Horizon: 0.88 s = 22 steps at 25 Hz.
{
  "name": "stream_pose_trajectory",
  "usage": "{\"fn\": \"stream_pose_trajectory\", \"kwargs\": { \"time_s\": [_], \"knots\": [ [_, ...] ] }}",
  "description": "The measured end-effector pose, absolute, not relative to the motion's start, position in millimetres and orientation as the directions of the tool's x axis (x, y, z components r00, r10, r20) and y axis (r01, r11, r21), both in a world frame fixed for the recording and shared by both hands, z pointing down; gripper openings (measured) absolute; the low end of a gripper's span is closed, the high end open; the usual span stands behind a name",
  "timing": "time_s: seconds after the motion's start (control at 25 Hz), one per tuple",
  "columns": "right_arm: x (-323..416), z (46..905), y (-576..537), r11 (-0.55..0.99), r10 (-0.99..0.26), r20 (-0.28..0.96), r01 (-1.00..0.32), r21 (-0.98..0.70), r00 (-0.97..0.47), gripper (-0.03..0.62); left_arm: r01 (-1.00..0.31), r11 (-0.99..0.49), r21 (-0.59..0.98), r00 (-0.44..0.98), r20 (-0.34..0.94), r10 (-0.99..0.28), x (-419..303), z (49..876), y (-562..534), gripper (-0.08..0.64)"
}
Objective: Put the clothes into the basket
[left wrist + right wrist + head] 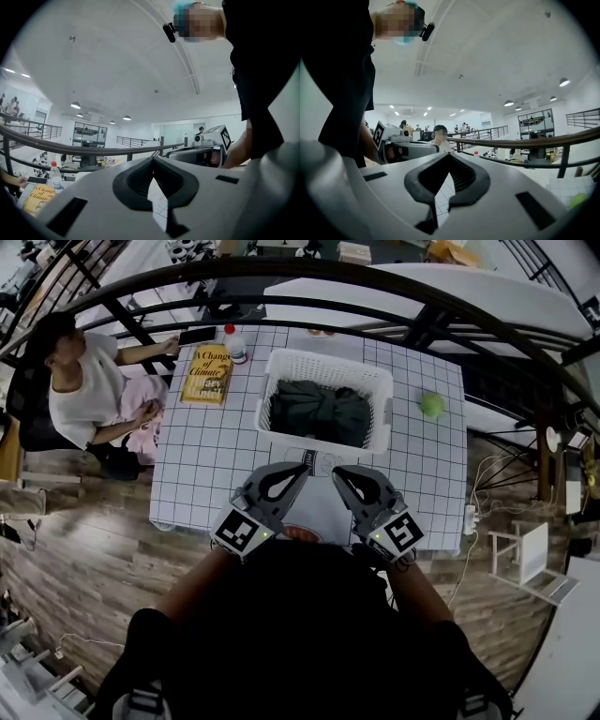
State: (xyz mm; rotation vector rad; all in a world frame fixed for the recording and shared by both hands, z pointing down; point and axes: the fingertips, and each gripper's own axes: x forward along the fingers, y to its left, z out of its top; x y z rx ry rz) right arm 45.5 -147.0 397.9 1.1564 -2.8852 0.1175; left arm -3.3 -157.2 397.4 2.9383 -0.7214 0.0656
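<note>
Both grippers sit closest to me at the bottom middle of the frame. The left gripper (298, 471) and right gripper (340, 473) are side by side with their noses aimed up-frame. Each one has its jaws pressed together with nothing in them, and all I see through the gaps is the checked tablecloth.

Right between and under them, at the near edge of the table (202, 470), there's what looks to me like a pale garment (315, 507) with a bit of red print. It's mostly covered by the grippers, so I can't say how it's folded or which way it runs. Both grippers look about equally close to it, so either could take it, but the jaws need to open first.

The white laundry basket (323, 358) is straight ahead, just beyond the gripper tips in the upper middle, with its long side running left to right. It already has dark clothes (317, 413) bundled inside and looks pretty full.

The other stuff I'll leave alone:
- a yellow book (207, 376) to the upper left of the basket
- a red-capped bottle (234, 343) beside the book
- a green ball (432, 405) on the right
</note>
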Motion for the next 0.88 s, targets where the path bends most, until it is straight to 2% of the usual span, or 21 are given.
{"fn": "stream_pose_trajectory", "kwargs": {
  "time_s": [0.88],
  "knots": [
    [59,391,-141,0.713,-0.697,0.057,-0.700,-0.051,-0.715,0.017,-0.473,-0.879,0.062,0.881,0.075,-0.468,-3,392,-153,0.003]
  ]
}}
